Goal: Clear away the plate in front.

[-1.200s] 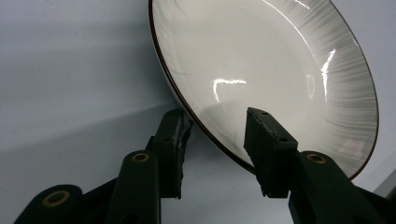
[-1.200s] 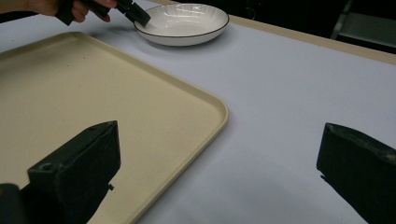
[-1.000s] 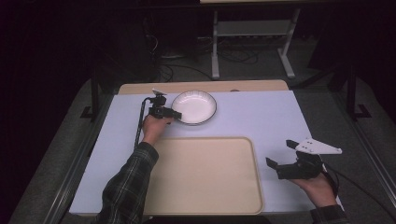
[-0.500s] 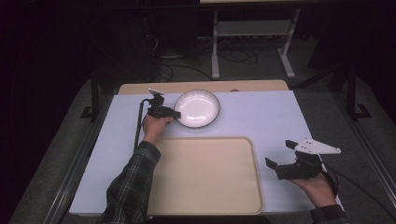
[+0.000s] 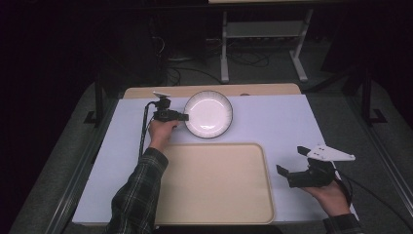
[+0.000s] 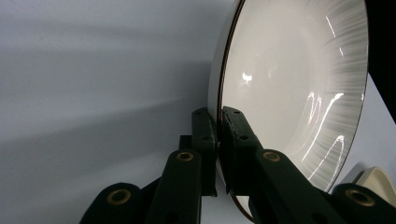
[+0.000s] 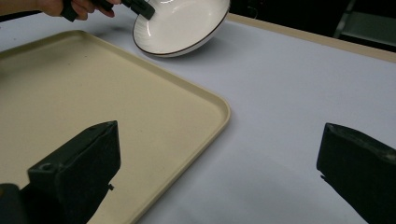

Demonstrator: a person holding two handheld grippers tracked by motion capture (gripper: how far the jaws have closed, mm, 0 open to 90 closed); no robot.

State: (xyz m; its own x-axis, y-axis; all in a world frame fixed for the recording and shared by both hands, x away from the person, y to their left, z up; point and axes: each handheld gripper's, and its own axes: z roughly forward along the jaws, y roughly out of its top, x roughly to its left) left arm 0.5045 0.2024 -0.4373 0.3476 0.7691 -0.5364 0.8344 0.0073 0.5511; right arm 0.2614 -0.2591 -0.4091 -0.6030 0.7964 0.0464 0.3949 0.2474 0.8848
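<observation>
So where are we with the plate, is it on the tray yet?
Not yet. Done: the left gripper has just closed its jaws on the plate rim, and in the right gripper view the plate is tipped up on that side. In hand: the lift is barely begun; the plate is beyond the tray. Left: carrying it over and setting it down, probably on the tray. The right gripper waits open beside the tray.

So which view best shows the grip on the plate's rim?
The left gripper view: the left tongs pinch the white plate rim close up. The high view shows it small; the right gripper view shows the plate tilted.
</observation>
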